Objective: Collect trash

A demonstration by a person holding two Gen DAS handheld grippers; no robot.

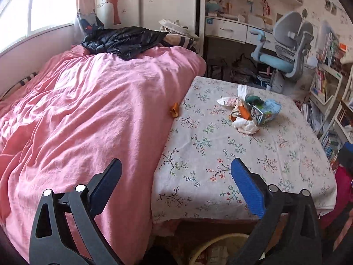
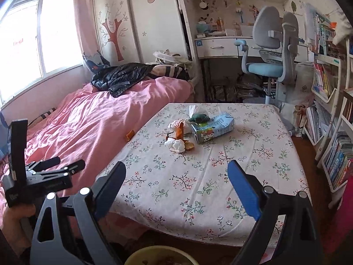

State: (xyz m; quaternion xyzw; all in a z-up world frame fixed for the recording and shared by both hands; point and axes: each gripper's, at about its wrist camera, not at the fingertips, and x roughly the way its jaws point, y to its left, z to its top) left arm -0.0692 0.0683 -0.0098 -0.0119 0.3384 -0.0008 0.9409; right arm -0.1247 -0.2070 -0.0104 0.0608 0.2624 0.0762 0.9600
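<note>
Empty left gripper (fingers spread) above table

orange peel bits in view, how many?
3 at least: one at the pink duvet's edge, one upright in the pile, one beside the tissue. More may hide underneath.

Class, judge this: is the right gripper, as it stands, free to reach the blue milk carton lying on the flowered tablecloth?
Probably yes. The right gripper is open and empty, and only bare flowered tablecloth lies between it and the blue milk carton. The crumpled white tissue sits left of that path.
</note>
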